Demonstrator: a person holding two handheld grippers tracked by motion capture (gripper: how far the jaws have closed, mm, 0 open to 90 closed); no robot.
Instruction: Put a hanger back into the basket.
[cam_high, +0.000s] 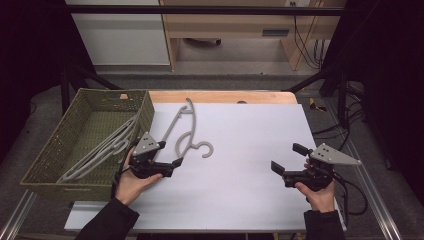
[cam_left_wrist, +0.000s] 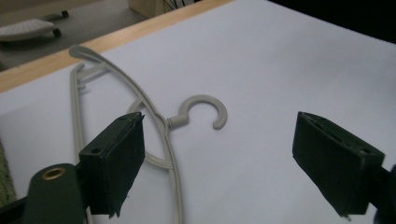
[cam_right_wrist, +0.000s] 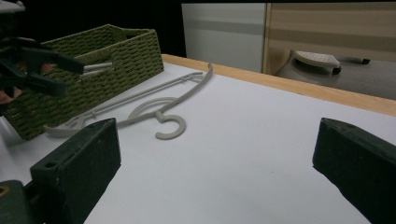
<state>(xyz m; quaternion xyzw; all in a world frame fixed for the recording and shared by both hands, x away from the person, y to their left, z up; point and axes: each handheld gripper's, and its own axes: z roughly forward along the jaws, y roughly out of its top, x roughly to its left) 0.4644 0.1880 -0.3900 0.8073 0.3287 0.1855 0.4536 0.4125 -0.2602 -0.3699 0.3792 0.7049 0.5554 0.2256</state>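
Hanger on table: grey plastic hanger (cam_high: 186, 131) lies flat on the white sheet (cam_high: 240, 175), hook toward the table's middle, just beside the basket.
Hidden part: its near end runs under the left gripper (cam_high: 167, 165) in the high view; contact cannot be told.
Left gripper: jaws wide apart, holding nothing, one jaw over the hanger's arm.
Basket: green woven basket (cam_high: 52, 145) at the table's left, more grey hangers (cam_high: 100, 150) inside, partly overlapped.
Right gripper: right gripper (cam_high: 286, 157) well apart, jaws spread, empty.
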